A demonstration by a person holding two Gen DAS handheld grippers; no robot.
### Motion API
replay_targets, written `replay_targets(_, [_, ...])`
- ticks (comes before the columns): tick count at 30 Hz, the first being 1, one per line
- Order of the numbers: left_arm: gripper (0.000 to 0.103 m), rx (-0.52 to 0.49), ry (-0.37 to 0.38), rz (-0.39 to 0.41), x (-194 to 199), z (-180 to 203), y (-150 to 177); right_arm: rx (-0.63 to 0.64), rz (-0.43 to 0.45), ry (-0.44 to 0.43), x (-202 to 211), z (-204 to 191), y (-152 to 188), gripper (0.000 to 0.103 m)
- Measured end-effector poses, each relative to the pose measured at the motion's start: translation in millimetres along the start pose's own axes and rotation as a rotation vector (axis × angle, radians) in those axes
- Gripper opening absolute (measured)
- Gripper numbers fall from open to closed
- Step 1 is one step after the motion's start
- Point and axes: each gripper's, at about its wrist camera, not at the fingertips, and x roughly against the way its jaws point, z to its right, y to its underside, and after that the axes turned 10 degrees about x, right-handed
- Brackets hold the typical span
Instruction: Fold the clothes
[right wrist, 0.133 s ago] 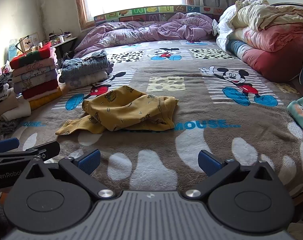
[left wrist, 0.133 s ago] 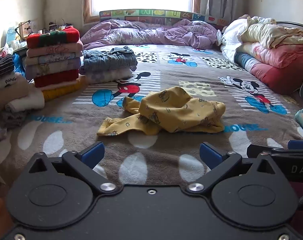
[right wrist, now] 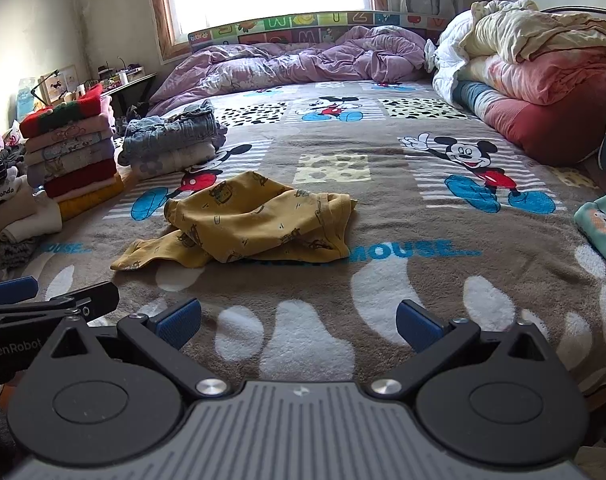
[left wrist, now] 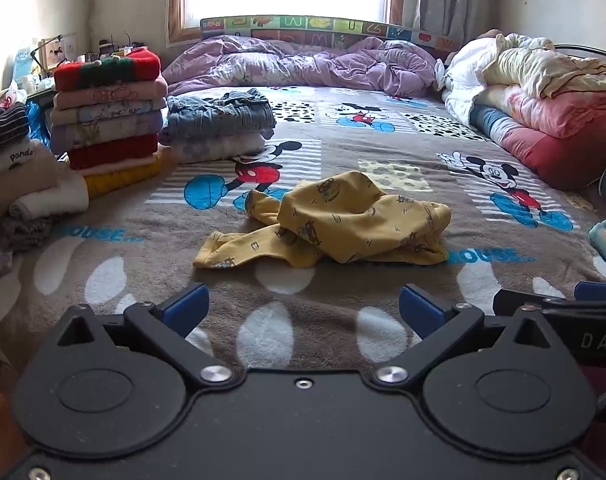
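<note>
Crumpled mustard-yellow printed cotton garment (left wrist: pixel 335 222) lying near the front edge of the brown cartoon-print bed blanket (left wrist: pixel 343 148), left gripper (left wrist: pixel 303 310) and right gripper (right wrist: pixel 299 320) both spread wide and empty, hovering over that front edge, stack of folded jumpers (left wrist: pixel 107 120) along the left edge, folded grey denim pile (left wrist: pixel 219 114) beside it.

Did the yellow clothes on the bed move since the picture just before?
No. The yellow garment lies crumpled in the same spot, its near edge still beside the blue MOUSE lettering on the blanket; neither open gripper touches it.
</note>
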Motion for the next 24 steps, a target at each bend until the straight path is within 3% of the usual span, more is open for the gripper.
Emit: replay_targets(24, [0.102,0.022,0.002,-0.034,-4.6,-0.1,1.2,0.002,-0.014,-0.007,-4.2,-3.4,2.7,0.103])
